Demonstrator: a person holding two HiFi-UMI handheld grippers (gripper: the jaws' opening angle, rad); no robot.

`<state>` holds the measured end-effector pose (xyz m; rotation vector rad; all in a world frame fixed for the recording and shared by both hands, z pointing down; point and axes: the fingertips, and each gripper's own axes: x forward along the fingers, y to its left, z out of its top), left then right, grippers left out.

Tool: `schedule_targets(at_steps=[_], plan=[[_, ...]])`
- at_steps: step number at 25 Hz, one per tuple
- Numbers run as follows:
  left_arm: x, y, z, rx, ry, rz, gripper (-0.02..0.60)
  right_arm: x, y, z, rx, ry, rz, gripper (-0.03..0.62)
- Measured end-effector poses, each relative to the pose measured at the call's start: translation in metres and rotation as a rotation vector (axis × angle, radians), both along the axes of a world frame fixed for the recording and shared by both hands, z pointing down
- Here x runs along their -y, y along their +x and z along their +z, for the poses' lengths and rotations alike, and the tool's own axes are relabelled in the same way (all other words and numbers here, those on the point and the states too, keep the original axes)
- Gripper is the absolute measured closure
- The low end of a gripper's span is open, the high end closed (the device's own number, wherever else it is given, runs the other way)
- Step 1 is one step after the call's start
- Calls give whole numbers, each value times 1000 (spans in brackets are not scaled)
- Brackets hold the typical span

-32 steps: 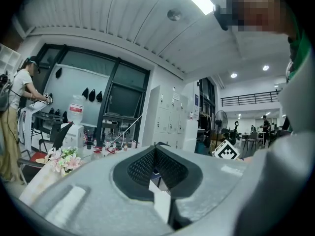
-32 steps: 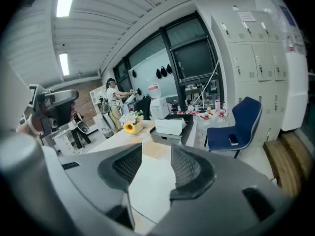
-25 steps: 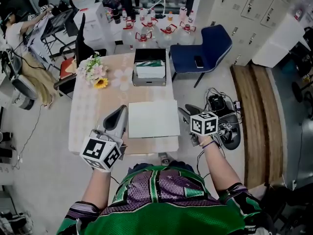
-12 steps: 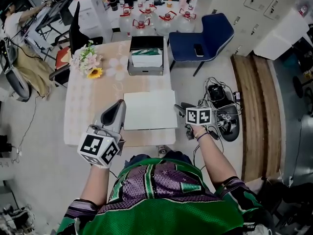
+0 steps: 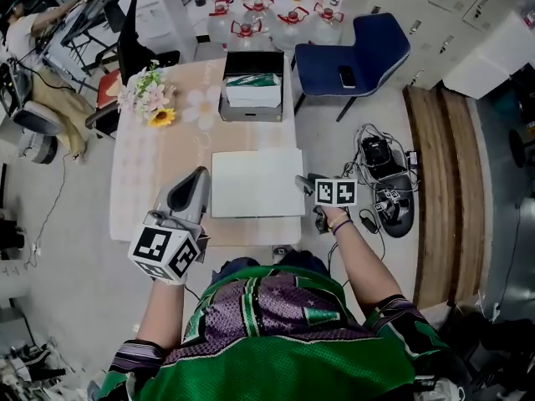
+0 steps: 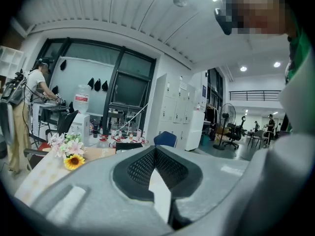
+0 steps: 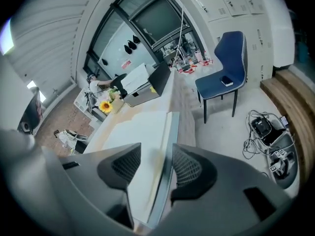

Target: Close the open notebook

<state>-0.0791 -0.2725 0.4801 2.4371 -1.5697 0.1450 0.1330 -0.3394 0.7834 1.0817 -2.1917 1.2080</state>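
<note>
The white notebook (image 5: 255,182) lies flat on the near half of the pale table (image 5: 150,182), its right edge by the table's right side. My right gripper (image 5: 301,182) sits at that right edge, tilted downward. In the right gripper view the notebook's (image 7: 147,136) dark-lined edge runs into the gap of the right gripper (image 7: 156,161); its jaws are opening and the pads stand clear of the edge. My left gripper (image 5: 199,178) hovers just left of the notebook, its jaws together. The left gripper view shows the left gripper (image 6: 156,154) shut on nothing.
A grey box (image 5: 255,90) with a white and green item stands behind the notebook, flowers (image 5: 150,103) at the table's far left. A blue chair (image 5: 359,53), water jugs (image 5: 251,27), cabled gear on the floor (image 5: 384,182) and a wooden platform (image 5: 443,182) surround the table.
My right gripper has come down and rolled, ending at the notebook's right edge. The left gripper has sunk a little beside the notebook. The notebook has not moved.
</note>
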Motion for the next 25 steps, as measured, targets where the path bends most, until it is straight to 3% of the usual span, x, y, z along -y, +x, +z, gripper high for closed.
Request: schedule_targets(at_steps=[10,20,25], plan=[[15,1,11,18,-22,-21,566,7,-6,23,15,-59,-51,393],[25,13,6,33,-17,-16,566,5,0,27,-55,-59,-70,391],[29,18,8,21,-21,-16,566,4,2,36,69,-125,-16,381]])
